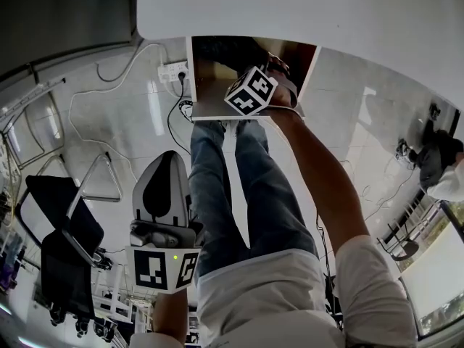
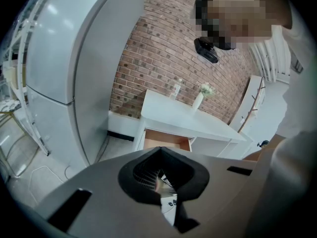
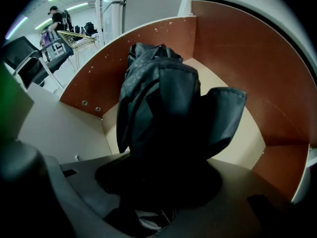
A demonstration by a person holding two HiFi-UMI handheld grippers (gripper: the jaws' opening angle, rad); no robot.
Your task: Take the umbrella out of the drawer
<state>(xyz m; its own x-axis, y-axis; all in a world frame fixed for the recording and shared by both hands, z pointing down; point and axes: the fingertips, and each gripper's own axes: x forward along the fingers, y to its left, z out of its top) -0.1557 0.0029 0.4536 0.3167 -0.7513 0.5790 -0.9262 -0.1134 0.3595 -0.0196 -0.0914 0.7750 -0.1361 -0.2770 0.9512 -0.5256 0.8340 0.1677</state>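
The umbrella, folded into a dark, loosely wrapped bundle, is found inside the open drawer under the white desk, with its near end taken between the jaws of the right claw. The jaws are judged to be closed on it, though their tips are buried under the fabric. The left claw is held low beside the person's legs, well apart from the drawer, its jaws drawn together on nothing. The umbrella is expected to be light. Its canopy cloth is soft, slack and probably a little slippery, so a hold on loose folds alone could let it slide or unfurl. A firmer hold would be had where the stiff shaft and ribs lie under the cloth, near the middle or the handle end. The handle itself cannot be made out. The drawer is walled in brown board on its sides and back, and the desk edge overhangs its rear. Open room is seen above the drawer's front part and out toward the person, so a lift up and back is judged the clearest way out. Trailing cloth may catch on the front rim.
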